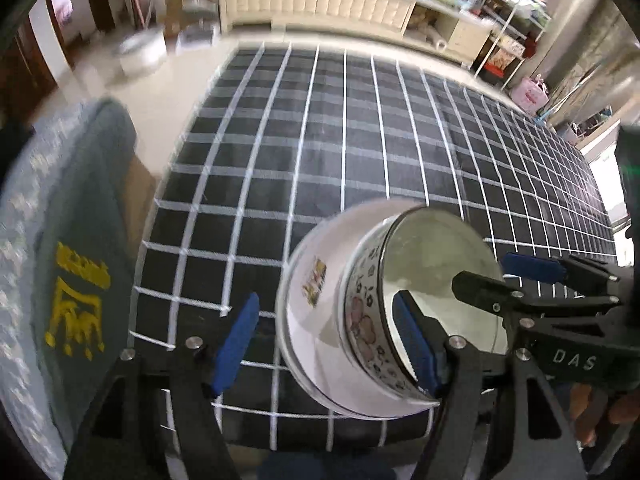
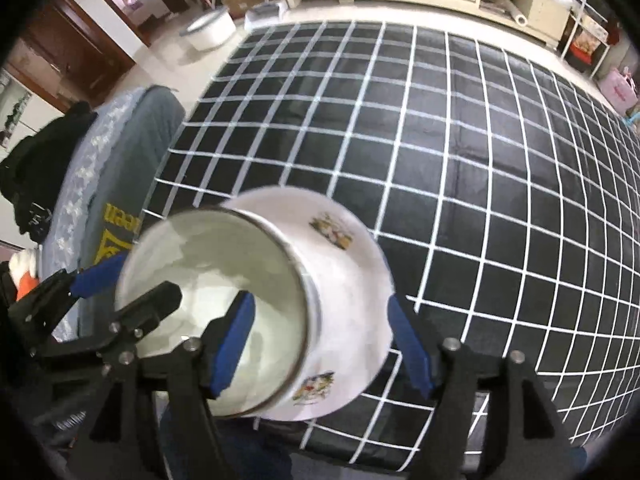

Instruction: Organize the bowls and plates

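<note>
A flower-patterned bowl (image 1: 362, 322) sits nested in a white plate (image 1: 308, 280) with a yellow print; the pair is tilted on its side above the black checked tablecloth (image 1: 360, 140). My left gripper (image 1: 328, 344) straddles the stack from one side, one blue pad (image 1: 412, 340) inside the bowl, the other pad (image 1: 238, 336) outside the plate. My right gripper (image 2: 320, 344) straddles it from the other side: one pad (image 2: 234, 344) inside the bowl (image 2: 208, 304), one (image 2: 408, 344) behind the plate (image 2: 344, 280). Each gripper also shows in the other's view.
A chair draped with a grey-green cloth with yellow print (image 1: 80, 280) stands at the table's left edge. A white cabinet (image 1: 320, 4) and cluttered shelves (image 1: 508, 32) line the far wall. A white tub (image 2: 210, 30) sits on the floor.
</note>
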